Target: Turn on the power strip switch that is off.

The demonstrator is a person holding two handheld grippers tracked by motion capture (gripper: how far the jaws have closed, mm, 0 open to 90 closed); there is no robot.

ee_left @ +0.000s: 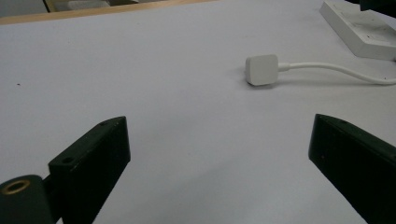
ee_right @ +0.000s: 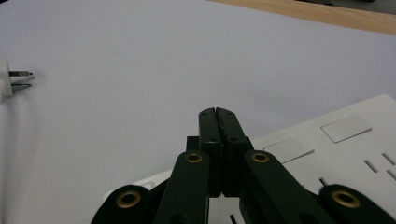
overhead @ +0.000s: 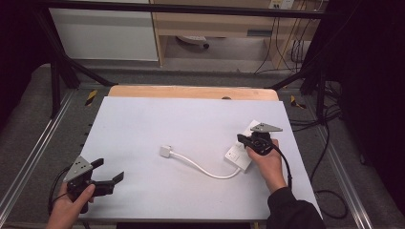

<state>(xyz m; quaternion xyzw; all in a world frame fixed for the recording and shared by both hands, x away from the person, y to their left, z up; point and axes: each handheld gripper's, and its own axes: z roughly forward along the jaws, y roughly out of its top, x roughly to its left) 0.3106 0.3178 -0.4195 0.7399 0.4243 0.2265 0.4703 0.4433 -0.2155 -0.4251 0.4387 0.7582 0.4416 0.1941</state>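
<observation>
A white power strip [overhead: 237,155] lies at the right of the white table top, with its white cable [overhead: 200,168] curving left to a white plug [overhead: 165,151] near the middle. My right gripper [overhead: 240,139] is over the strip's left edge, jaws shut with nothing between them [ee_right: 218,112]; the strip's sockets [ee_right: 345,158] lie under it. Whether the tips touch the strip I cannot tell. The plug's prongs [ee_right: 19,77] lie far off to its left. My left gripper [overhead: 111,170] is open at the table's front left, pointing toward the plug [ee_left: 262,69] and the strip [ee_left: 359,28].
The white sheet [overhead: 167,119] covers a wooden table whose far edge [overhead: 191,91] shows beyond it. Black frame bars stand at the back corners. Loose cables lie on the floor to the right [overhead: 329,195].
</observation>
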